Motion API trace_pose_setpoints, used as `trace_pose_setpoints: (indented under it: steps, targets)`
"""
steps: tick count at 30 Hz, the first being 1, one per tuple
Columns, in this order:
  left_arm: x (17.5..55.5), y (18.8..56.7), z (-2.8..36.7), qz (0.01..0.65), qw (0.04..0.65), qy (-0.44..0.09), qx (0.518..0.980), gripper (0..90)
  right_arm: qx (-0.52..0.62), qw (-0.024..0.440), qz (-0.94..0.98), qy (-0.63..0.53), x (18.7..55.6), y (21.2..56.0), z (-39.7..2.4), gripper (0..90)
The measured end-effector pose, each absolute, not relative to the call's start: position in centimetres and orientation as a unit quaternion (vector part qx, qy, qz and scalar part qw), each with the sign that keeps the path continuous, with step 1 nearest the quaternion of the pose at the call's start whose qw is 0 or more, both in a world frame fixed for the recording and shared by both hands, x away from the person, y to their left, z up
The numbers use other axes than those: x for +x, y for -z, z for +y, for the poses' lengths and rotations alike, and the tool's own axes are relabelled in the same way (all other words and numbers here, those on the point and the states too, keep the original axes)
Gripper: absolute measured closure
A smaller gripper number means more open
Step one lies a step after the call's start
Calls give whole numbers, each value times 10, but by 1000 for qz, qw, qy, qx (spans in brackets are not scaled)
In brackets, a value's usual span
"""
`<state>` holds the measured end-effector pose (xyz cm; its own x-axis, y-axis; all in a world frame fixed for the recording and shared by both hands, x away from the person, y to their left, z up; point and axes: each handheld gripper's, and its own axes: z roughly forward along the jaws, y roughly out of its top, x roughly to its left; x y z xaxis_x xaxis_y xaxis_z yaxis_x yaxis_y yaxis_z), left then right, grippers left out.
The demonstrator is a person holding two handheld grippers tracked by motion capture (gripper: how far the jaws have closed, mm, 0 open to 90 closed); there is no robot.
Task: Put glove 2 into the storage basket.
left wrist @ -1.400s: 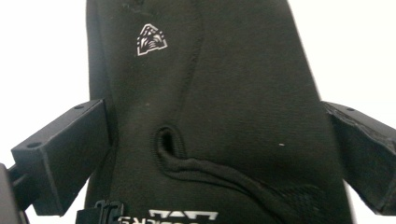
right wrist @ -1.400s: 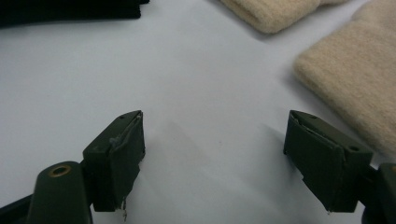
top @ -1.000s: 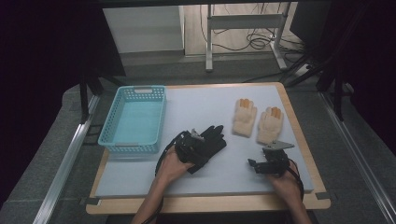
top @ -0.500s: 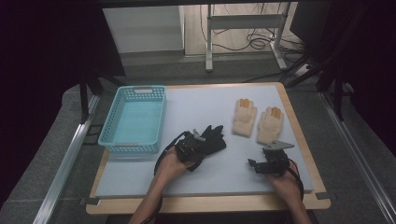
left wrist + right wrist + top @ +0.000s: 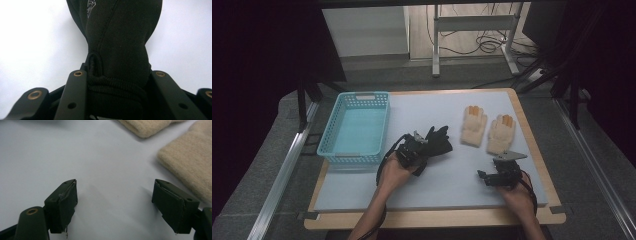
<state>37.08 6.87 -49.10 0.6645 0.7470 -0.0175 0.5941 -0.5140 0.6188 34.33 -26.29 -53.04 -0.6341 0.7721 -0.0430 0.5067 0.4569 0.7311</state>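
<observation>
In the high view, the left gripper [image 5: 424,145] sat just left of the frame's centre, clenched on the cuff end of a black glove [image 5: 439,144] whose fingers fanned toward the upper right over the pale blue-grey table mat [image 5: 437,185]. Its jaws had just been closing, and the glove was between them. The left gripper view confirmed the hold: the glove [image 5: 117,50] filled the middle of that frame, its ribbed cuff squeezed between the two black jaws at the bottom, the stitched seam and a small loop at the cuff plainly visible, and the rest of the glove stretched up to the top edge against the white surface.

The right gripper [image 5: 496,176] rested at the lower right of the high view, on the mat, with its jaws spread and nothing in them. In the right gripper view the two dark pads stood well apart at the lower left and lower right of the frame, bare mat between them.

A pair of cream knitted gloves [image 5: 488,129] with orange fingertips lay side by side in the upper right part of the mat, well apart from the black glove; their cuffs [image 5: 185,157] showed at the upper right of the right gripper view, one of them near the right-hand jaw.

A light blue plastic basket [image 5: 332,145] stood at the left edge of the mat, just left of the left gripper.
</observation>
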Motion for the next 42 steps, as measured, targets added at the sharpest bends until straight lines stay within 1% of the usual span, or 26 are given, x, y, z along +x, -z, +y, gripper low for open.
trace_pose_setpoints:
  steps: [11, 16, 24, 31, 42]
  targets:
    - [387, 445, 82, 414, 311, -151, 842, 642, 384, 189, 832, -353, 343, 530, -263, 201]
    - [396, 430, 102, 435, 308, -159, 831, 642, 384, 189, 832, -353, 343, 530, -263, 201]
    - [405, 413, 146, 472, 305, -180, 807, 634, 384, 189, 832, -353, 343, 530, -263, 200]
    - [411, 413, 194, 520, 302, -196, 774, 626, 384, 189, 832, -353, 343, 530, -263, 201]
    - [423, 441, 265, 596, 272, -202, 728, 626, 384, 188, 832, -353, 343, 530, -263, 201]
